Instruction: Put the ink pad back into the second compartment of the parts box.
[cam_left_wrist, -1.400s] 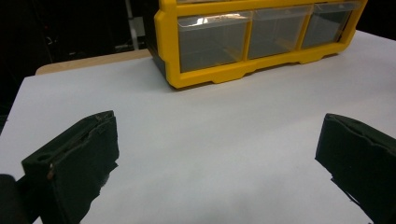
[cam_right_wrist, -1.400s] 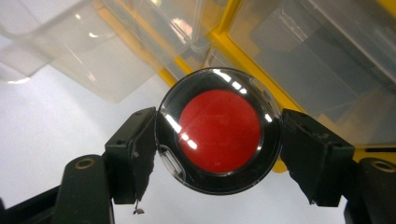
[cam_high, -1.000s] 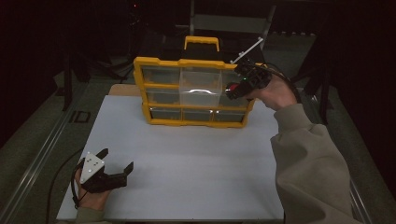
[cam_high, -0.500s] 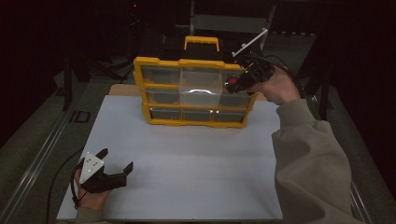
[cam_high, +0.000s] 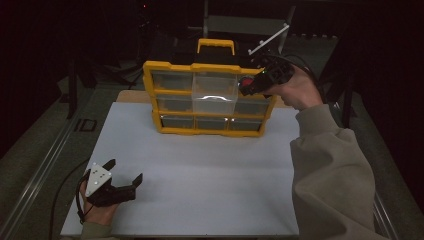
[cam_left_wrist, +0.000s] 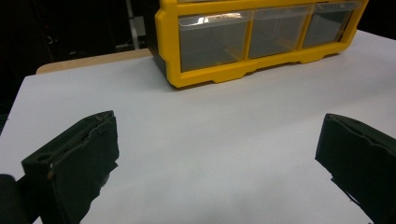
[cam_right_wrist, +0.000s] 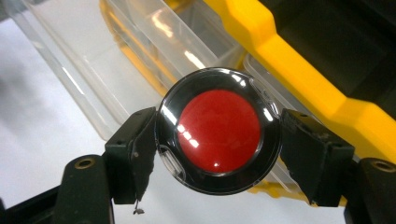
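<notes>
Right claw (cam_right_wrist: 217, 135) grips a round red disc (cam_right_wrist: 219, 130) with a black rim, up by the yellow drawer box (cam_high: 210, 97).
Disc sits frame centre in right gripper view, pads pressed on both its sides, over an open clear drawer (cam_high: 215, 97), upper centre of high view. Left claw (cam_high: 125, 175) spread wide, nothing between, low on the white surface (cam_high: 210, 175), lower left.

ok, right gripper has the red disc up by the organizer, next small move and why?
Probably lower the red disc into the pulled-out clear drawer: the right gripper grips it just beside that open drawer, at the yellow organizer.
</notes>
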